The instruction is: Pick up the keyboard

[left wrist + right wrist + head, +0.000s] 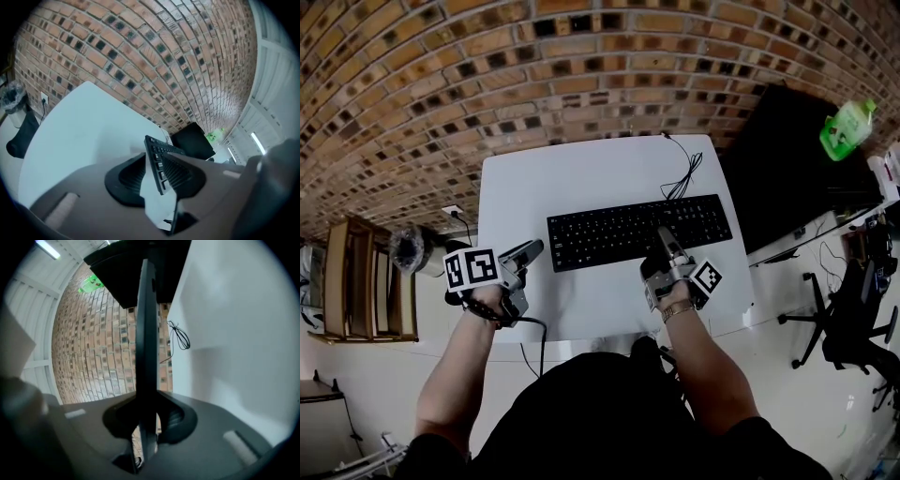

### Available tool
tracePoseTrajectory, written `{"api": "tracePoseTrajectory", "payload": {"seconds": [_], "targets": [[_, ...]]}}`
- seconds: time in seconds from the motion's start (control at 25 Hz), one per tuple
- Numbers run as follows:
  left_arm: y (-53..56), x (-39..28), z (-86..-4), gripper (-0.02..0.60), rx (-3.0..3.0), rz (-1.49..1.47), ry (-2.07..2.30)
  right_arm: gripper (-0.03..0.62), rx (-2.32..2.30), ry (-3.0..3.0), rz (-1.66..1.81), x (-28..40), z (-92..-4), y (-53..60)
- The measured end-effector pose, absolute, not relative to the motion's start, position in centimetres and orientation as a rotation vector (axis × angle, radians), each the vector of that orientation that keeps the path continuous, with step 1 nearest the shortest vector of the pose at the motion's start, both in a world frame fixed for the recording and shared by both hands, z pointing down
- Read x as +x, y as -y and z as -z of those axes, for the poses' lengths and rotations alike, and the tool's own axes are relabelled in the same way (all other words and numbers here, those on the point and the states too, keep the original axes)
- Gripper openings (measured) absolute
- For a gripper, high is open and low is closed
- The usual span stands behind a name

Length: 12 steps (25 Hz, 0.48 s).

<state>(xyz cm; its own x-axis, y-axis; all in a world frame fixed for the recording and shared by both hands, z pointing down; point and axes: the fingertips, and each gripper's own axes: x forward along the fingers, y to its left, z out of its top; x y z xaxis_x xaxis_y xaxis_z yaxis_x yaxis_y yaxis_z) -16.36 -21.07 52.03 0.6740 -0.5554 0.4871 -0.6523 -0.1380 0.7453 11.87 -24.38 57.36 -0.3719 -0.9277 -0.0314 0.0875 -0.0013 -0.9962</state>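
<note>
Right tongs [664, 242] cover part of the keyboard [609, 234]'s near edge in the head view; its key legends are too small to read. The person's torso [600, 412] hides the desk [581, 178]'s near edge. In the left gripper view, a green bottle [213, 136] is only a blur.

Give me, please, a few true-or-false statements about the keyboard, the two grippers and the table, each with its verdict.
1. The right gripper is clamped on the keyboard. True.
2. The left gripper has its jaws shut tight. False: they stand apart, with the keyboard's end showing between them.
3. The keyboard's cable lies curled on the white table. True.
4. The green bottle stands on the white table. False: it is on the dark surface to the right of the table.
</note>
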Motion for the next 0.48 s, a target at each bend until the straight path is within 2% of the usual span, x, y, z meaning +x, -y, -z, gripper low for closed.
{"api": "tracePoseTrajectory", "payload": {"seconds": [0.28, 0.48], "targets": [[20.6, -18.2, -44.9, 0.117, 2.060, -0.057, 1.179, 0.063, -0.942, -1.491, 1.458, 12.0, -54.0, 24.5], [19.2, -19.0, -39.7, 0.074, 2.301, -0.108, 1.423, 0.063, -0.967, -1.535, 1.419, 12.0, -51.4, 24.1]]}}
